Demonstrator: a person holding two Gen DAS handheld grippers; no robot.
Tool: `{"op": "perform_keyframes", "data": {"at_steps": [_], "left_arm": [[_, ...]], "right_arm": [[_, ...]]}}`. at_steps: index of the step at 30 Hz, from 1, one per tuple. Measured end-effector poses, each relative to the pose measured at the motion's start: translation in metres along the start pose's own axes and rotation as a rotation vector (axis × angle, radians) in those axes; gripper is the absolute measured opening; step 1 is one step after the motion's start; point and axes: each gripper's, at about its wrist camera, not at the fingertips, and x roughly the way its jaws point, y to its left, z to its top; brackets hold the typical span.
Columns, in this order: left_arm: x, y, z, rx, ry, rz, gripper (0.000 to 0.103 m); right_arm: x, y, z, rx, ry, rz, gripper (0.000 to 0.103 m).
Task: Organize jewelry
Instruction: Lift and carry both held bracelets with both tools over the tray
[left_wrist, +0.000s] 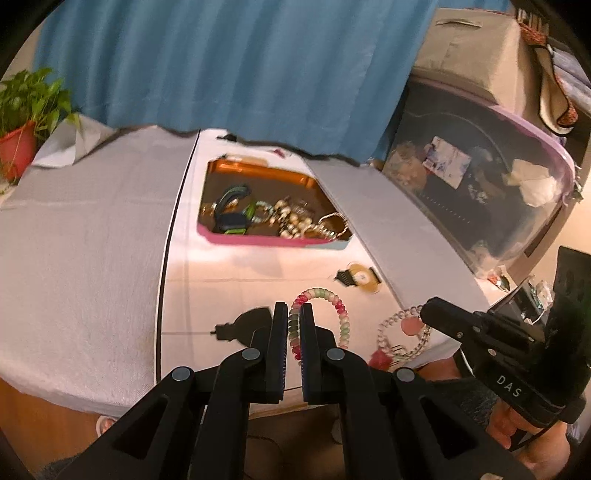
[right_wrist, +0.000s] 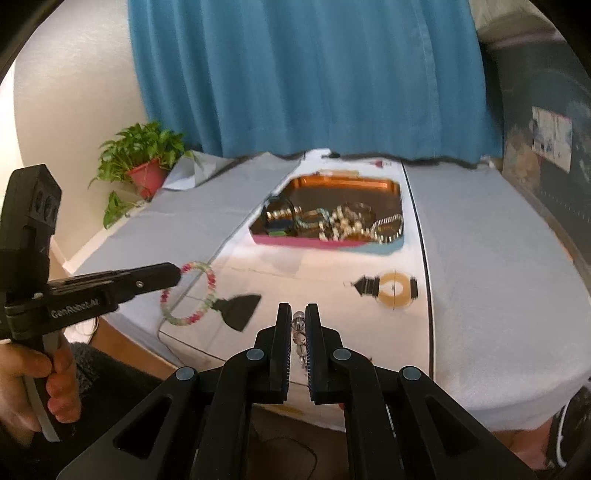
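1. My left gripper (left_wrist: 293, 314), at the lower centre of the left wrist view, is clenched on a pink, green and white bead bracelet (left_wrist: 325, 295); the loop stands up between the pads and curves to the right of them.
2. My right gripper (right_wrist: 297, 314), at the lower centre of the right wrist view, is clenched on a clear bead bracelet (right_wrist: 298, 326), whose beads show in the narrow gap between the pads.
3. In the left wrist view that clear bracelet (left_wrist: 399, 332) hangs from the right gripper's tip at the lower right, with a pink charm.
4. The tray (left_wrist: 258, 242) of jewelry sits at the centre of both views, beyond both grippers, on a white cloth (left_wrist: 92, 240).
5. A potted plant (right_wrist: 144, 162) stands at the left; a blue curtain (right_wrist: 295, 74) fills the top.
6. My hand (right_wrist: 33, 376) grips the left handle at the lower left.
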Motion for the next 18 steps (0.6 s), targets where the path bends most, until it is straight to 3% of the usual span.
{"op": "perform_keyframes", "data": {"at_steps": [11,18], "left_arm": [[-0.019,-0.026,0.051,0.043,-0.094,-0.029,0.004],[-0.022,-0.039,0.09,0.101,-0.159,-0.027,0.004]], "right_arm": [[-0.044,0.012,0.063,-0.042,-0.125,0.018,0.008],[-0.049,0.015,0.106,-0.089,-0.184,0.028,0.008]]}}
